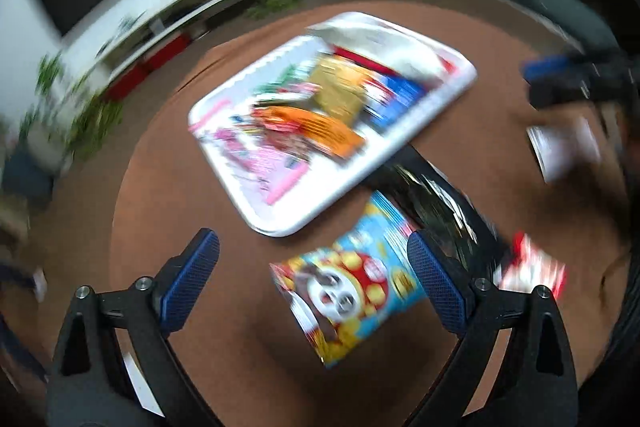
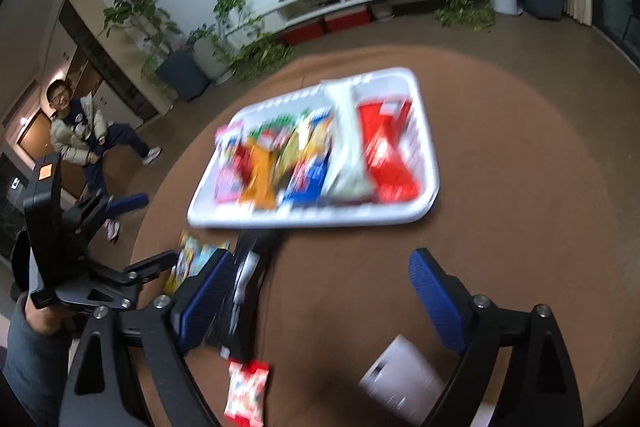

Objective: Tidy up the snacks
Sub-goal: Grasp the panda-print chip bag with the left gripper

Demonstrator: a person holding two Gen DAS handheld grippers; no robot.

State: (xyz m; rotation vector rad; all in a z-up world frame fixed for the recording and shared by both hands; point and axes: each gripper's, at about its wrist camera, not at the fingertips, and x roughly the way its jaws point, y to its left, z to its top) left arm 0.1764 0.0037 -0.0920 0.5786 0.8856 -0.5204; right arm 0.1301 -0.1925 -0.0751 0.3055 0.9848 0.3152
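A white tray (image 1: 424,131) holding several snack packets lies on the round brown table (image 1: 180,187). In front of it lie a blue snack bag (image 1: 352,287), a black packet (image 1: 440,203) and a red-and-white packet (image 1: 532,267). My left gripper (image 1: 312,243) is open above the blue bag, nothing between its pads. In the right wrist view my right gripper (image 2: 324,259) is open over bare table in front of the tray (image 2: 304,219), with the black packet (image 2: 244,291) beside its left finger and the red-and-white packet (image 2: 246,391) below. The blue bag (image 2: 192,259) lies further left.
A white box (image 2: 404,383) lies near my right gripper's right finger. The left gripper (image 2: 140,235) and a sleeve (image 2: 32,347) show at the left. A person (image 2: 80,135) sits beyond the table. Plants, a low white shelf and a wall screen stand behind.
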